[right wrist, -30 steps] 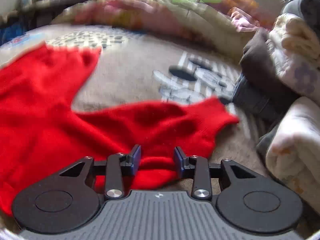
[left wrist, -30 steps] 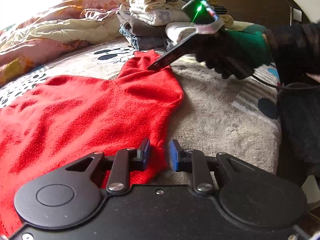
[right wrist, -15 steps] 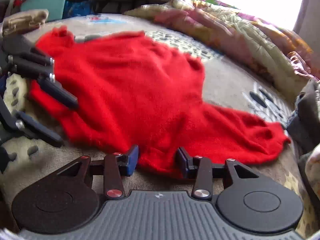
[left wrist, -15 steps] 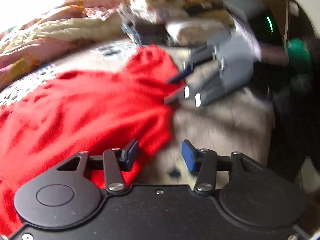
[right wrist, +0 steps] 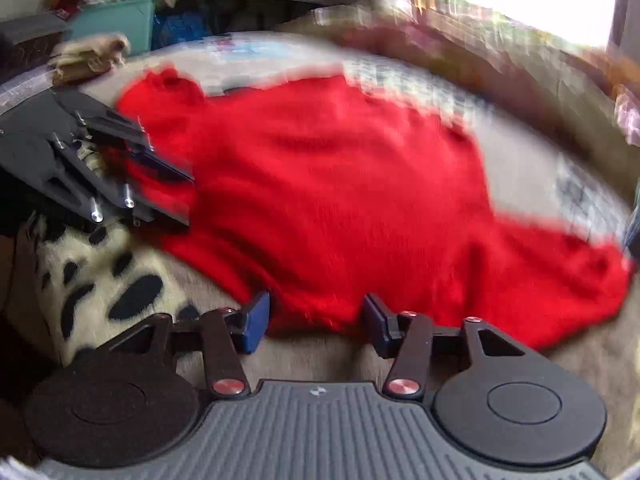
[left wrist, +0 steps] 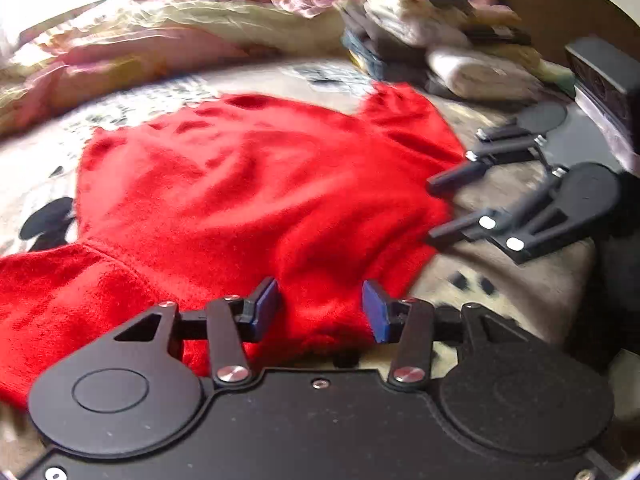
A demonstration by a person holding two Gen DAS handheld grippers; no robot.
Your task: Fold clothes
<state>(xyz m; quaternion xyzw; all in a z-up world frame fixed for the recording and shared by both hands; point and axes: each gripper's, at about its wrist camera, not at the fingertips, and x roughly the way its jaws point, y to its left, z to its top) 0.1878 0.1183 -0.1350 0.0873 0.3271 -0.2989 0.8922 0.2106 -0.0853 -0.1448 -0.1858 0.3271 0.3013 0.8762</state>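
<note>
A red sweater [left wrist: 248, 200] lies spread flat on the bed, also in the right wrist view [right wrist: 340, 184]. My left gripper [left wrist: 320, 310] stands open over its near hem, with red cloth between the blue pads [left wrist: 266, 308] but not pinched. In the right wrist view the left gripper [right wrist: 188, 200] shows at the sweater's left edge. My right gripper [right wrist: 316, 320] has its jaws opening at the hem, with the cloth's edge lying between them, untouched. From the left wrist view the right gripper [left wrist: 434, 210] sits at the sweater's right edge.
A stack of folded clothes [left wrist: 420, 32] stands at the bed's far right. A crumpled floral quilt [left wrist: 160, 40] runs along the back. A black-spotted blanket [right wrist: 100, 272] lies at the near corner, and a teal bin [right wrist: 120, 20] stands beyond the bed.
The right gripper left the sleeve near the clothes stack and swung to the sweater's near hem. The left gripper slid along that hem. Both pairs of jaws stand wider than before.
</note>
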